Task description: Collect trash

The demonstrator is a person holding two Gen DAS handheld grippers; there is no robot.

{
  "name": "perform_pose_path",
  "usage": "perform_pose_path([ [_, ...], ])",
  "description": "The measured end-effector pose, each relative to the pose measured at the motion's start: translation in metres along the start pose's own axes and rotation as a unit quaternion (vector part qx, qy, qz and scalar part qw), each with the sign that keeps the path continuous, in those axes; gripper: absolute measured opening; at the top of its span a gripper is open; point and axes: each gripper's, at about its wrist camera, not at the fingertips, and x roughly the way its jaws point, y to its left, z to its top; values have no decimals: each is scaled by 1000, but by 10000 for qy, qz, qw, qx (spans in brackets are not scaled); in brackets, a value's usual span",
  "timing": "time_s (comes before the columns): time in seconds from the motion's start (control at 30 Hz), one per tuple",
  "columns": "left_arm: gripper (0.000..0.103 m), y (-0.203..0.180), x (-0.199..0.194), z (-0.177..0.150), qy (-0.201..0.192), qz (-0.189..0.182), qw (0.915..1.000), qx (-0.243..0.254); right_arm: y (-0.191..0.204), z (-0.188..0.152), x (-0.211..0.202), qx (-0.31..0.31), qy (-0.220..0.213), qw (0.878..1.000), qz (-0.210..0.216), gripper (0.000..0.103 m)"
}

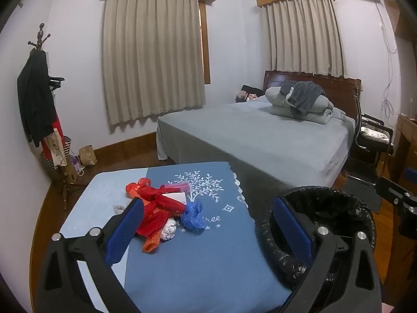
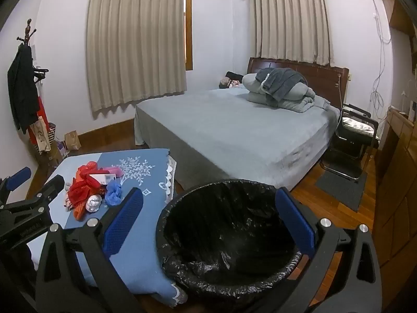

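A pile of trash lies on a small table with a blue cloth (image 1: 198,255): red netting (image 1: 156,208), a blue mesh ball (image 1: 194,215), a white crumpled wad (image 1: 168,229), a white card (image 1: 174,197) and a pink item (image 1: 182,186). The pile also shows in the right wrist view (image 2: 86,187). A bin lined with a black bag (image 2: 226,237) stands right of the table. My left gripper (image 1: 208,232) is open and empty above the table, its left finger beside the red netting. My right gripper (image 2: 208,221) is open and empty over the bin.
A bed with grey cover (image 1: 260,133) and folded bedding stands behind the table and bin. A coat stand with clothes (image 1: 39,99) and bags are at the left wall. A chair (image 2: 357,135) and a wooden cabinet (image 2: 398,182) stand at the right.
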Motion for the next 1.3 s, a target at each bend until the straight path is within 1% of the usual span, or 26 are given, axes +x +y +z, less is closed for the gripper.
perform_pose_path([
  [0.5,97,-1,0,-3,19,17,10000,25,1,0,0,-10,-24,10000,-6,98],
  [0.53,97,4,3,1,8,15,10000,9,1,0,0,-14,-24,10000,-2,98],
  [1.3,97,6,1,2,8,20,10000,0,1,0,1,-7,-14,10000,9,98],
])
